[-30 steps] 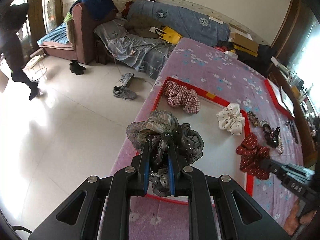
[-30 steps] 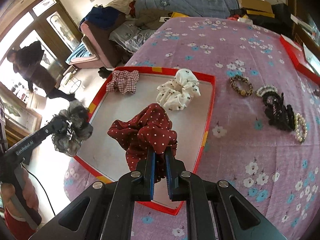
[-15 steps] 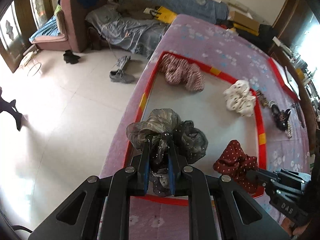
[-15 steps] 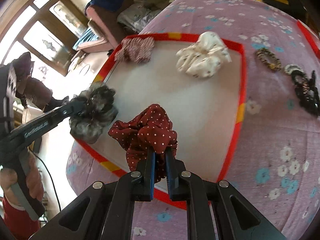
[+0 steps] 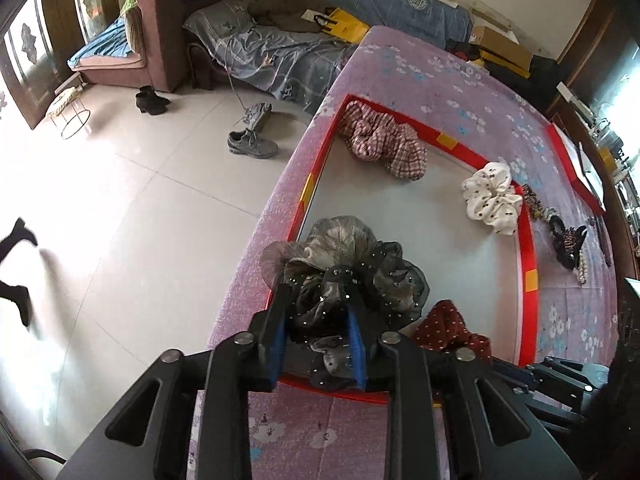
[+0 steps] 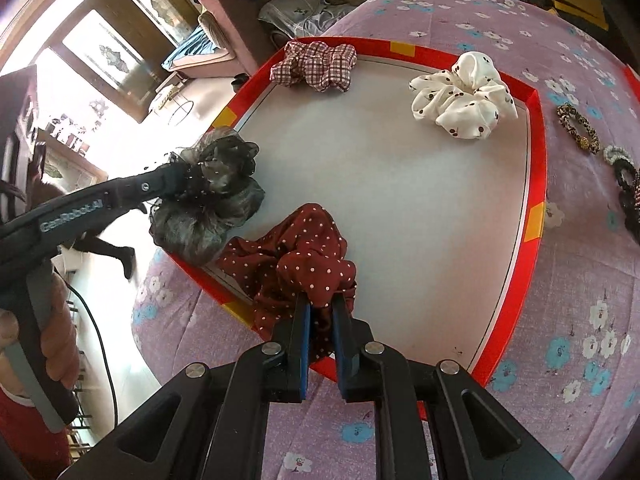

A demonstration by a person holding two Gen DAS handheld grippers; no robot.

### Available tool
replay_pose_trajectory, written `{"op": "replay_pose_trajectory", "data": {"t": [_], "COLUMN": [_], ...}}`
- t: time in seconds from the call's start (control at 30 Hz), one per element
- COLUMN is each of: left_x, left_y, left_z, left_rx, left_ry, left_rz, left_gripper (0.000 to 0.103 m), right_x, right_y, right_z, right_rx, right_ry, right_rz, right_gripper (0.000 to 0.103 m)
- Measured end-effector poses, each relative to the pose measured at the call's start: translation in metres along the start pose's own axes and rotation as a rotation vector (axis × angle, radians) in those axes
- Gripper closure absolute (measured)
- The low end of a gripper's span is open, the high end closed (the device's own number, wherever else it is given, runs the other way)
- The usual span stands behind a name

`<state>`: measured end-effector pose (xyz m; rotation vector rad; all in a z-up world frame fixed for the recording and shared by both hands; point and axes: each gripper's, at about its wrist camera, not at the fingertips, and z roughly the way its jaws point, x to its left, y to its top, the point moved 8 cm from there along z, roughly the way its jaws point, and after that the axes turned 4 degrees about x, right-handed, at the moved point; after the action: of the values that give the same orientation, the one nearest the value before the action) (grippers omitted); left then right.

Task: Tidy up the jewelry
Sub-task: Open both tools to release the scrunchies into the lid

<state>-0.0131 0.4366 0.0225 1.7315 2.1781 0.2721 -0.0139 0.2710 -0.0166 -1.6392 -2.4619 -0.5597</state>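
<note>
While the left tongs (image 5: 320, 312) were opening around the grey scrunchie (image 5: 344, 264) over the red-rimmed tray (image 6: 536, 152) at lower frame, the maroon scrunchie (image 6: 304, 264) was kept clenched in the right tongs (image 6: 320, 312), apparently for placing alongside.

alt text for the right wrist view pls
The right gripper pinches a maroon dotted scrunchie at the near edge of a red-rimmed tray, jaws starting to open. Left of it, the left gripper lowers a grey scrunchie; plaid and white scrunchies lie farther back.
</note>
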Motion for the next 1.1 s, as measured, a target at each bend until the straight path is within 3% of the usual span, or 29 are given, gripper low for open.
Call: {"op": "replay_pose_trajectory", "data": {"t": [0.1, 0.27, 0.63, 0.9, 1.1], "left_x": [0.000, 0.001, -0.005, -0.069, -0.125], "left_y": [0.002, 0.005, 0.008, -0.005, -0.013], "left_z": [-0.011, -0.031, -0.074, -0.091, -0.100], "left_rx": [-0.026, -0.066, -0.164, -0.195, -0.228], "left_ry": [-0.002, -0.021, 0.070, 0.108, 0.112], "left_rz": [-0.011, -0.052, -0.122, -0.049, 0.010], "left_gripper": [0.068, 0.067, 0.064, 0.060, 0.050], "right_x": [0.002, 0.009, -0.002, -0.050, -0.117], "right_y": [0.001, 0.000, -0.011, -0.035, -0.065], "right_z": [-0.002, -0.012, -0.059, -0.089, -0.117], "right_rx": [-0.006, -0.029, -0.130, -0.165, -0.194], "right_ry": [-0.005, -0.007, 0.003, 0.008, -0.018], "right_rz": [-0.008, -0.038, -0.104, -0.050, 0.038], "right_gripper": [0.081, 0.069, 0.063, 0.063, 0.063]}}
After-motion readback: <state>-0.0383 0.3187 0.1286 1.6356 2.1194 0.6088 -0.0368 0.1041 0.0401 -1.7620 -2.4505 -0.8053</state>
